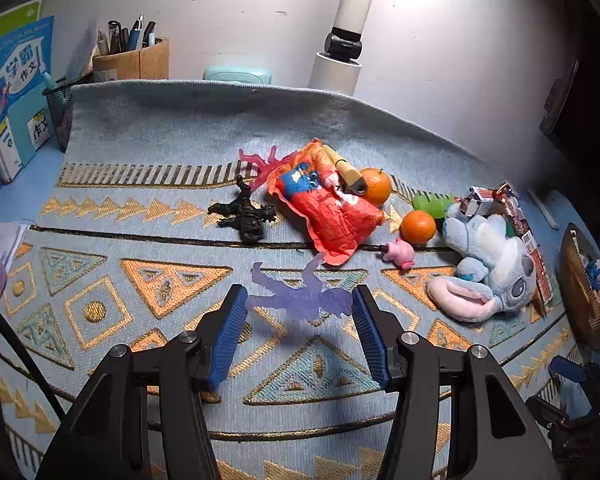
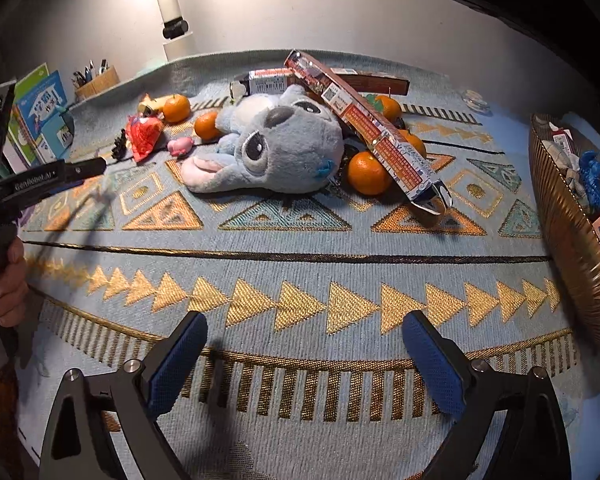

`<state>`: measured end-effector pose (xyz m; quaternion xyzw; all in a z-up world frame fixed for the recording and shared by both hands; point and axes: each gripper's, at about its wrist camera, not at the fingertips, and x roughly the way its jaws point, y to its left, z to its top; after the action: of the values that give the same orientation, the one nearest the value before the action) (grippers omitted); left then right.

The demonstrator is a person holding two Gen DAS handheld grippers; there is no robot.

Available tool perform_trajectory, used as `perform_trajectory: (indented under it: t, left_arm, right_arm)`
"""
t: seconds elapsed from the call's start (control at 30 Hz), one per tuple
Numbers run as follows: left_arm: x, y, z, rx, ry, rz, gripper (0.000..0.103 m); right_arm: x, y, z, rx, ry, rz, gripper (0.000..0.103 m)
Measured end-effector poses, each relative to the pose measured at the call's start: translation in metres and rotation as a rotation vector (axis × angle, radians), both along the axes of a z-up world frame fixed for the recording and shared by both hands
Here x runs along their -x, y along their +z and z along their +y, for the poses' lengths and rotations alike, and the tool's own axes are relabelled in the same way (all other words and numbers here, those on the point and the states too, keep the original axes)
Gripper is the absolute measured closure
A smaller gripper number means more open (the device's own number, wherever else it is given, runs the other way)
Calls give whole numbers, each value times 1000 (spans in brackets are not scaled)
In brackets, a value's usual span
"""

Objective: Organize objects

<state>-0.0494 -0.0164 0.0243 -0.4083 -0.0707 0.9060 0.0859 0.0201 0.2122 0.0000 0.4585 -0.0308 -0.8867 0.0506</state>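
Purple translucent figure is recorded flat on the patterned cloth, between the two blue pads of the left gripper. Its jaws are spread wide; the left pad is at the figure's left end and the right pad at its right end, but actual contact cannot be confirmed. Nothing is seen to be clamped.

Farther out on the cloth, a black dinosaur figure is noted, with a pink translucent figure beyond it. Just right of these an orange-red snack bag is seen, with a yellow toy resting on its far edge. Two oranges lie right of the bag, a green object beyond the nearer one, and a small pink toy just near of it. A blue plush toy lies on its side at the far right.

In the right wrist view, the right gripper is held over bare cloth at the near edge, jaws wide apart, nothing between them. The plush is seen ahead, with a long printed box leaning across it and further oranges beside it. A brown basket containing a blue toy stands at the right.
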Motion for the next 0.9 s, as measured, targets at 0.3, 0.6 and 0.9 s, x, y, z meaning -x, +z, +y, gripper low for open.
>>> perform_trajectory:
  t: [0.3,0.6,0.9]
  left_arm:
    - [-6,-9,10,-59,-47,20,52]
    - [-8,-8,16,-66,-49,15,51]
    - [-7,-7,21,-67,-43,14,51]
  right_arm:
    - [42,64,32,-91,-105,122,39]
    - [109,35,44,-24,-67,2,56]
    - [115,29,24,-170,-25,29,69]
